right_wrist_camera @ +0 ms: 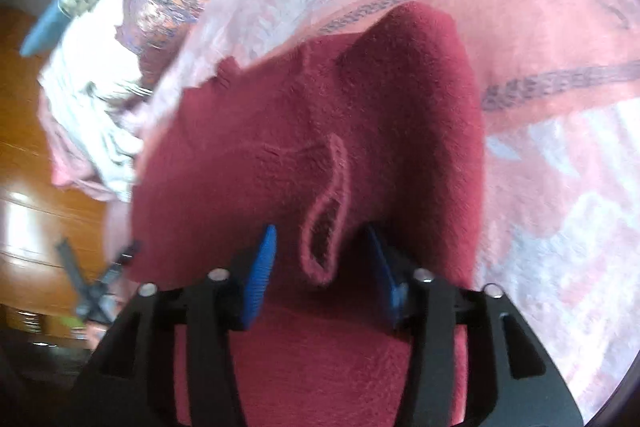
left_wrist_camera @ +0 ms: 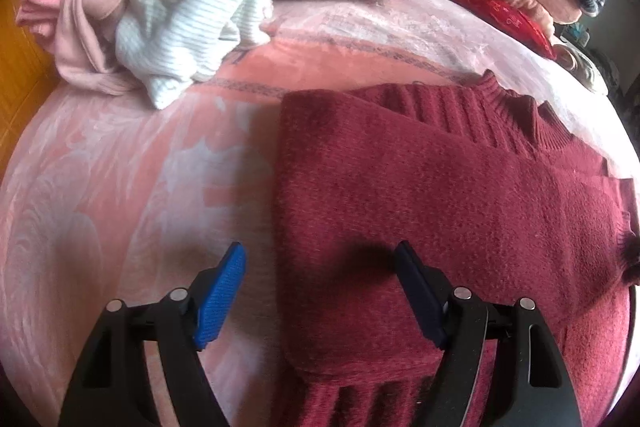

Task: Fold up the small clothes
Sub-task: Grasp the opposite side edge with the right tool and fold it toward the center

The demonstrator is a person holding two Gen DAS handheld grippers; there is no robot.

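1. Sweater (left_wrist_camera: pixel 440 187) lies part-folded on the bed (left_wrist_camera: pixel 120 167), so edges line up.
2. My left claw (left_wrist_camera: pixel 320 291) gapes, empty, straddling its side edge.
3. My right claw (right_wrist_camera: pixel 320 267) stands parted around a loose fold; no pinch visible.

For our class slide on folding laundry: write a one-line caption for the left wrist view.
Open left gripper hovers over the folded edge of a maroon knit sweater on a pink blanket.
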